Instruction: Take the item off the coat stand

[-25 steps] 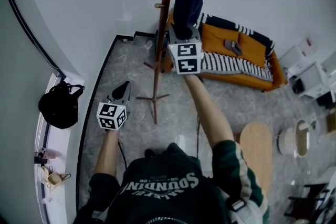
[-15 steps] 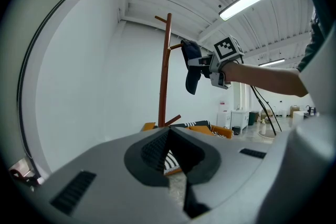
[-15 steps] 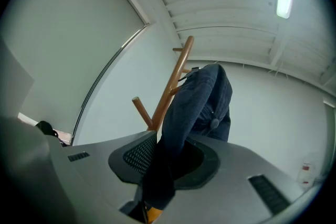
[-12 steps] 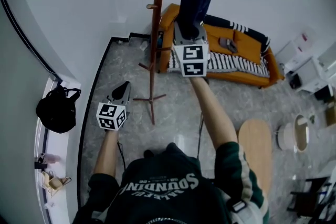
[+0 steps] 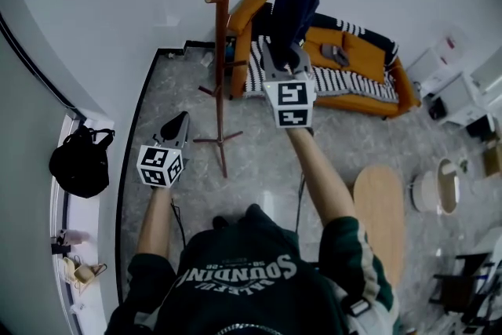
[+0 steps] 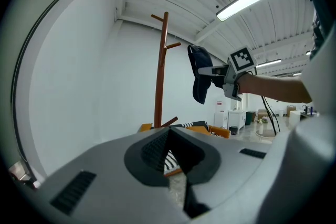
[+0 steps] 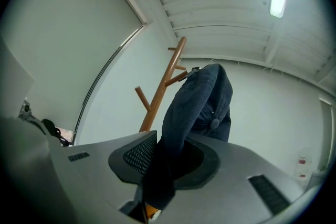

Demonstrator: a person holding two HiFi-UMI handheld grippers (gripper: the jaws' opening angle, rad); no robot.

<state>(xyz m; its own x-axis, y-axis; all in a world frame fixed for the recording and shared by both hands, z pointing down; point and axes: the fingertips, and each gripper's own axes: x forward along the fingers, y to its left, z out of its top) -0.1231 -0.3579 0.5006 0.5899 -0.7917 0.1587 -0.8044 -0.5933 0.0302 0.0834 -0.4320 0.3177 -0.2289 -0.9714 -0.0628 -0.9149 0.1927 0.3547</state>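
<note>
Dark blue cap (image 5: pixel 292 8) is clamped in my right gripper (image 5: pixel 282 51); that arm reaches straight forward and up, jaws pinched on the fabric. My left gripper (image 5: pixel 178 123) is held low and closer in, jaws together, empty. Farther off, the cap hangs free of the coat stand (image 5: pixel 222 51), near its right side.

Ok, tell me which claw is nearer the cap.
Right. The right claw grips the cap, clear of the stand; the left claw sits lower and apart from it, empty.
</note>
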